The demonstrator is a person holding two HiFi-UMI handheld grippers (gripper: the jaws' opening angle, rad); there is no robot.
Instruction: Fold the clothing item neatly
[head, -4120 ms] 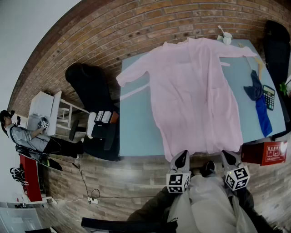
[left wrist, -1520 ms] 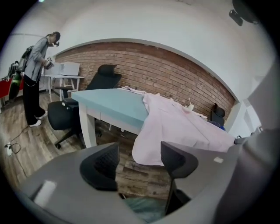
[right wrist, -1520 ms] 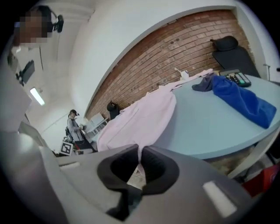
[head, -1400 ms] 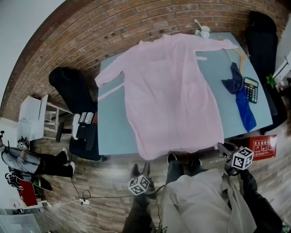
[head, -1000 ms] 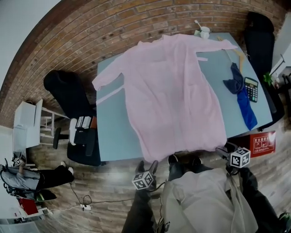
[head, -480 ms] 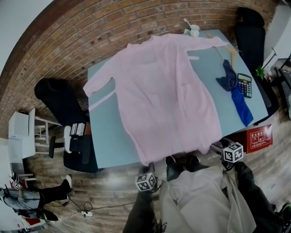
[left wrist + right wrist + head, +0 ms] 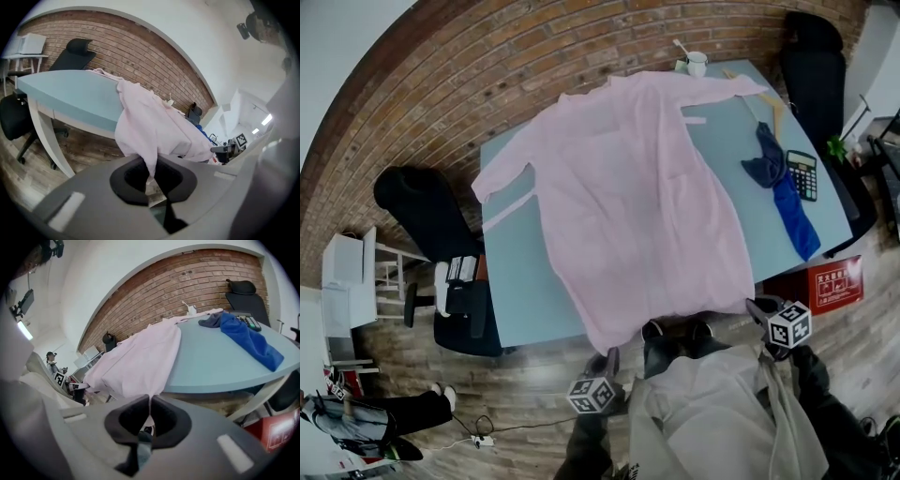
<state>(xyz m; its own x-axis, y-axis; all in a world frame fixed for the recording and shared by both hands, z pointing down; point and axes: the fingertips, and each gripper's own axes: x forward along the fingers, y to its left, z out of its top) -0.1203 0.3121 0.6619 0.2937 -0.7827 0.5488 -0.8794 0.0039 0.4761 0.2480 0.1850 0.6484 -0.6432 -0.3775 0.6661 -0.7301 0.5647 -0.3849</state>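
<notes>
A long pink garment (image 7: 637, 187) lies spread flat on the light-blue table (image 7: 520, 281), sleeves out, its hem hanging over the near edge. My left gripper (image 7: 607, 359) is at the hem's left corner; in the left gripper view the jaws (image 7: 151, 165) are shut with a fold of pink cloth (image 7: 150, 126) pinched between them. My right gripper (image 7: 759, 307) is at the hem's right corner. In the right gripper view it (image 7: 149, 401) is likewise shut on a thin edge of the pink cloth (image 7: 140, 357).
On the table's right side lie a blue cloth (image 7: 787, 202), a calculator (image 7: 802, 173), a wooden hanger (image 7: 769, 98) and a white cup (image 7: 697, 64). Black office chairs stand at the left (image 7: 417, 202) and far right (image 7: 811, 56). A red box (image 7: 834, 281) sits on the floor.
Both grippers came in to the hanging hem's two corners and closed on the cloth. The garment still lies flat on the table.
</notes>
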